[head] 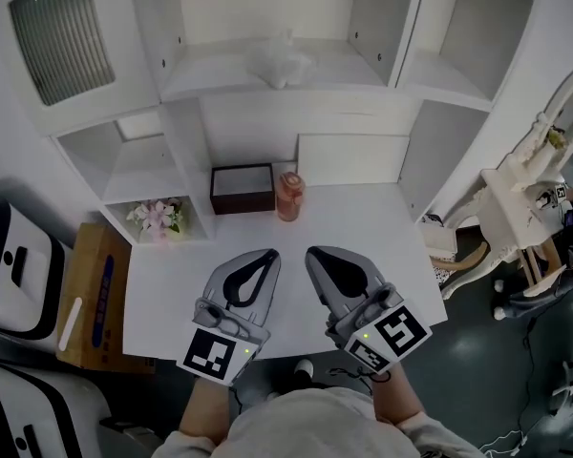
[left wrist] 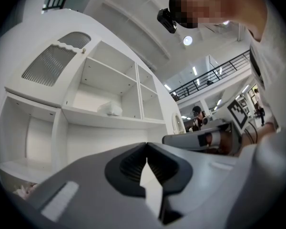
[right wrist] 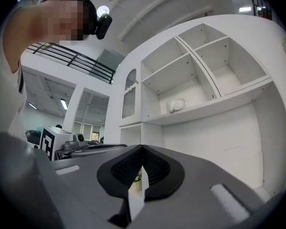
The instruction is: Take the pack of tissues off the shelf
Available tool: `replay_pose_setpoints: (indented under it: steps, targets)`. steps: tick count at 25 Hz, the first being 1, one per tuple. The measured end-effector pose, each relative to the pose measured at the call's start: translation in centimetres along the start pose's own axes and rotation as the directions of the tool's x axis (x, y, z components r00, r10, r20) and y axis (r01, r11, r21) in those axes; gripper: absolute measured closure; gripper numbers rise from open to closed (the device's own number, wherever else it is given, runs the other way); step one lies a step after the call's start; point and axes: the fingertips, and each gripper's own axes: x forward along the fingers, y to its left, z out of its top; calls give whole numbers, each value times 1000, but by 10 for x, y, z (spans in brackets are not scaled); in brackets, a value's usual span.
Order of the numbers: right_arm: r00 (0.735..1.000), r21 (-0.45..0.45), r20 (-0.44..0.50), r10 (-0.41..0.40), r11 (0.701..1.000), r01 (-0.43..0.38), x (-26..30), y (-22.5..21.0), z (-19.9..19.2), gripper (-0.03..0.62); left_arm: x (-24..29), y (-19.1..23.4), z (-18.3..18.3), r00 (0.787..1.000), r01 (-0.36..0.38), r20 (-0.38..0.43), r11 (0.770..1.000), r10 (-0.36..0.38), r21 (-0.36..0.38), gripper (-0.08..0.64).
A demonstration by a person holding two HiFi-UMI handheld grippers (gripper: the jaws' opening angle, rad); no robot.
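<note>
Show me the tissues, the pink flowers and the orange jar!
tissues (head: 280, 63): head view, middle of the pack.
pink flowers (head: 159, 216): head view, on the blossoms.
orange jar (head: 288, 200): head view, on its body.

You stand at a white desk (head: 363, 227) set into a white shelf unit (head: 401, 27) with open cubbies and a louvred door (head: 62, 36). Dark floor (head: 487, 370) lies to your right, under an ornate white stand (head: 535, 160). Round ceiling lights (left wrist: 188, 40) glow above a railed balcony (left wrist: 214, 73).

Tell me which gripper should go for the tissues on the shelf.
Probably left: the left gripper and right gripper are both shut and empty, but the left's tip lines up slightly closer with the tissues.
</note>
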Motion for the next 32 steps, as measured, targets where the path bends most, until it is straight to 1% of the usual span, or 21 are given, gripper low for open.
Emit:
replay_pose_setpoints:
  steps: [5, 7, 9, 11, 15, 18, 20, 24, 28, 32]
  targets:
    - [1000, 0, 5, 24, 1000, -24, 13, -16, 2, 592, 17, 11, 2, 1000, -19, 5, 1000, 19, 1, 558]
    - [1000, -1, 3, 29, 1000, -29, 17, -23, 3, 592, 23, 14, 4, 999, -24, 20, 1000, 24, 1, 558]
    - [999, -4, -2, 33, 999, -33, 20, -30, 2, 592, 29, 17, 6, 999, -29, 43, 999, 28, 17, 560]
    - [999, -7, -7, 41, 999, -41, 23, -36, 0, 592, 35, 17, 4, 999, -34, 27, 999, 34, 24, 560]
    - [998, -9, -10, 69, 998, -69, 26, -42, -3, 593, 40, 16, -1, 998, -60, -3, 998, 60, 12, 558]
    - [997, -14, -6, 76, 997, -77, 32, -44, -3, 594, 40, 24, -1, 997, -75, 20, 996, 75, 37, 558]
    - [997, -14, -3, 78, 997, -78, 33, -44, -3, 594, 42, 29, -1, 997, -78, 30, 996, 77, 38, 558]
    - [998, -4, -1, 67, 998, -67, 39, -49, -1, 594, 46, 33, -6, 998, -56, 4, 998, 56, 11, 558]
    - [1000, -12, -3, 27, 1000, -27, 49, -52, 3, 592, 51, 39, -7, 1000, -4, -3, 1000, 4, 18, 558]
    - [1000, -15, 10, -19, 1000, 20, 62, -53, 13, 592, 53, 51, 0, 999, 52, 7, 998, -52, 27, 558]
